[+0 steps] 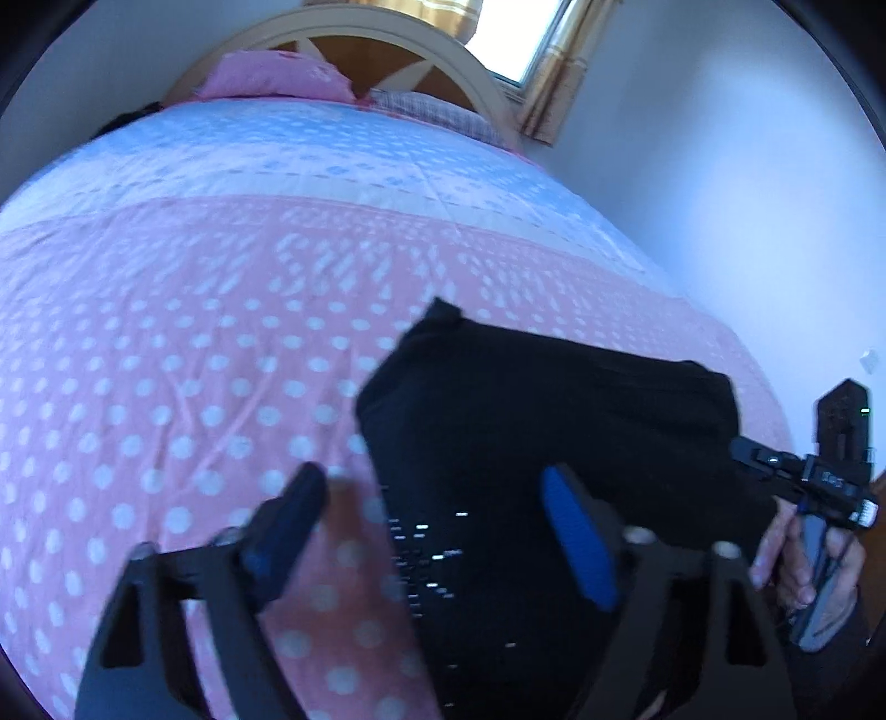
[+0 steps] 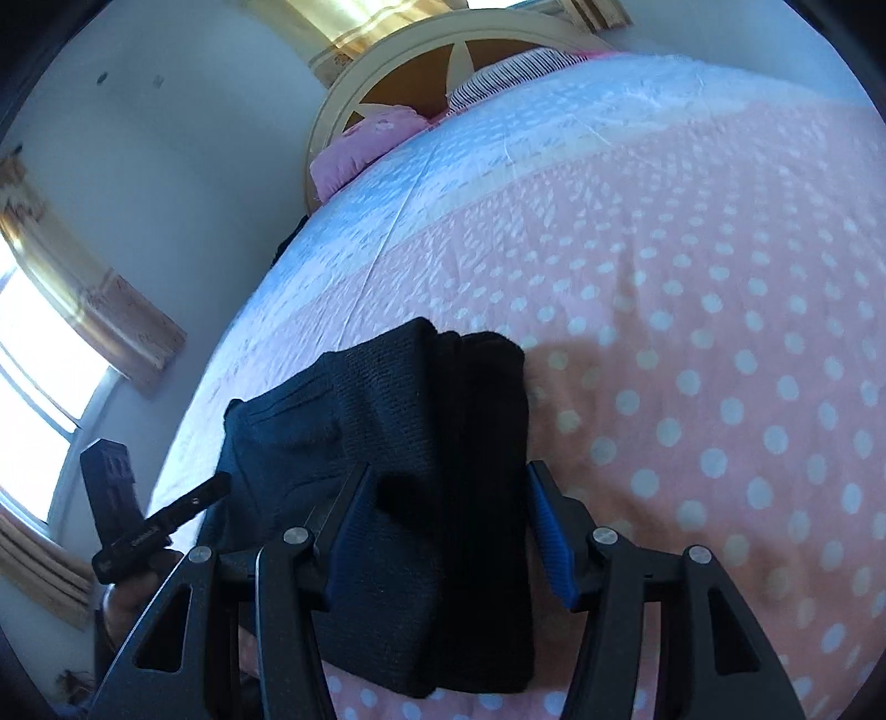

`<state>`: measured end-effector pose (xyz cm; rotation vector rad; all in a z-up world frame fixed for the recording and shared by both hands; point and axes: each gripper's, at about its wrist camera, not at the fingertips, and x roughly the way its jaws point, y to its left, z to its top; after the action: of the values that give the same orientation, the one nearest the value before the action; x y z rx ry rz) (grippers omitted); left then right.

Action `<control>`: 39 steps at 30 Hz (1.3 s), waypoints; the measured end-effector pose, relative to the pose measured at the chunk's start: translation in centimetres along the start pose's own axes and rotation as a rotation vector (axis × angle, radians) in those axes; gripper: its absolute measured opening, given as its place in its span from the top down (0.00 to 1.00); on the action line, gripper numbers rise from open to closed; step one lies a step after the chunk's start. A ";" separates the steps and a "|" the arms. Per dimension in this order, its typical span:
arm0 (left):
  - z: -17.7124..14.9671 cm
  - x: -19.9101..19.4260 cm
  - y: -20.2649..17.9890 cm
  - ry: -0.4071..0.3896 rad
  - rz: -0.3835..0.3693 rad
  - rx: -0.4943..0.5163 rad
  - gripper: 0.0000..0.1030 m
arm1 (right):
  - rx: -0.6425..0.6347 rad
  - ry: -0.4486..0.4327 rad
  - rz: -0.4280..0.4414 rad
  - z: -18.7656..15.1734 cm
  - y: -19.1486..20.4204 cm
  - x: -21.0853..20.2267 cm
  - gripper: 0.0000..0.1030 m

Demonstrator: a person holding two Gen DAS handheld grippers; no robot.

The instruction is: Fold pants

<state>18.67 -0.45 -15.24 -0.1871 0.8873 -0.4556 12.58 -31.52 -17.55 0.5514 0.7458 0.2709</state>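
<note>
The black pants (image 2: 421,443) lie folded into a compact bundle on the bed (image 2: 692,332), near its foot edge and toward the corner on the window side. In the right wrist view two layers show side by side: a knit-textured panel on the left and a darker, smoother one on the right, with a flatter flap spreading toward the bed's side edge. The bedspread (image 1: 166,360) is pink with white polka dots at the foot end and pale blue with white dots toward the headboard (image 1: 343,33).

The left tool (image 1: 437,531) hangs above the pants' near edge with its blue-padded fingers (image 1: 581,543) spread wide apart, nothing between them; one finger is over the spread, the other over the black cloth. The right tool (image 2: 443,526) is likewise spread open, its two blue pads flanking the bundle's near end without pinching it.

In the left wrist view the right hand (image 1: 797,565) is seen gripping that tool's handle at the bed's side edge. Small white markings on that tool's body are too blurred to read.

A pink pillow (image 1: 277,77) and a striped pillow (image 2: 509,72) rest against the headboard, with yellow curtains (image 1: 559,66) by the window beyond.
</note>
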 end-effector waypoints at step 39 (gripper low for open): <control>-0.5 -14.5 17.7 -0.187 0.306 -0.156 0.87 | -0.359 0.172 0.199 4.2 25.0 19.2 0.76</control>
<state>15.74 21.88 -11.42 -0.2288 0.7515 -0.0818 28.17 -4.40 -11.85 0.2622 0.7869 0.6294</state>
